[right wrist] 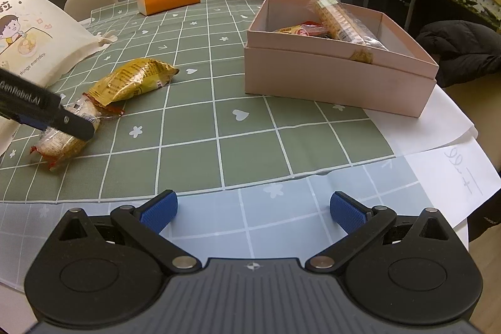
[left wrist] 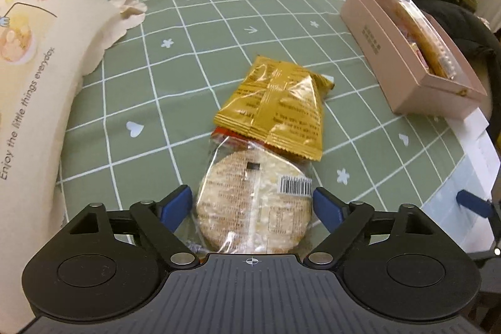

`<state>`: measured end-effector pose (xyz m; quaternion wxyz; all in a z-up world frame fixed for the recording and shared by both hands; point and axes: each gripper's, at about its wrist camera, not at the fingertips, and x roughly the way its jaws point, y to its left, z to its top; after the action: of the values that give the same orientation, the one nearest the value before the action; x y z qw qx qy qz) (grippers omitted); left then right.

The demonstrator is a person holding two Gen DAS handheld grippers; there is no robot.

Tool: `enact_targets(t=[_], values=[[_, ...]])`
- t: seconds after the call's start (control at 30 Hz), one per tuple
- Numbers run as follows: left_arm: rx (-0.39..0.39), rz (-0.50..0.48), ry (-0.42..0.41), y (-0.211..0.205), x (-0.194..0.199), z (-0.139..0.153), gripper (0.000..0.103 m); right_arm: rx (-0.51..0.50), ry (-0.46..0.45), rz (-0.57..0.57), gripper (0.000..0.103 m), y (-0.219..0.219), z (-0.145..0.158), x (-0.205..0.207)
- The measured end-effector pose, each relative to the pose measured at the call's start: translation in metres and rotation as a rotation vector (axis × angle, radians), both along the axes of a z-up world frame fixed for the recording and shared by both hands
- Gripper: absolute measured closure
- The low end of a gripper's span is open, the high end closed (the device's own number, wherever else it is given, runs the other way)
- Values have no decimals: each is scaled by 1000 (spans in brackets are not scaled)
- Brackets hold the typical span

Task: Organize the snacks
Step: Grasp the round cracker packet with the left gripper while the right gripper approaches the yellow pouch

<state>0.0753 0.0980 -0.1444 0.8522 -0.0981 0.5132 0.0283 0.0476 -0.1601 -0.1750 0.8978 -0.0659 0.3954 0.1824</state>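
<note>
The left gripper [left wrist: 252, 202] stands wide, its blue pads either side of a round rice cracker in a clear crinkly wrapper [left wrist: 255, 205] lying on the green checked tablecloth [left wrist: 188, 58]. Whether the pads already touch the wrapper cannot be told. A yellow foil snack packet [left wrist: 275, 108] overlaps the cracker's far end — a lift could drag it along or flick it aside. Too hard a squeeze may crack the brittle disc, and the slick film may slip. The right gripper [right wrist: 252, 210] hangs wide and empty near the table edge, well apart from the pink open cardboard box [right wrist: 338, 83] that already holds wrapped snacks.
</note>
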Motion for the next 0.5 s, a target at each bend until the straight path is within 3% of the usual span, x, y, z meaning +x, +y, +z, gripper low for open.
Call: enact_targets(t=[0.13,0.2,0.23,0.27,0.4,0.5], values=[[17,-43,27,-7,6,-1,6,-11,28,16,0,1,2,6],[30,-47,26,-8,5,0,11,-21,52,23,1,4,4,10],[44,-38,21,-8,2,2,20,-27,66,37,3,6,7,12],[34,-34,21,-6,-1,4,20,-33,77,50,7,10,10,15],[-156,29,0,10,-24,8,20,-11,33,125,8,33,41,25],[-173,81,-16,16,-50,16,20,29,-3,184,8,62,61,42]])
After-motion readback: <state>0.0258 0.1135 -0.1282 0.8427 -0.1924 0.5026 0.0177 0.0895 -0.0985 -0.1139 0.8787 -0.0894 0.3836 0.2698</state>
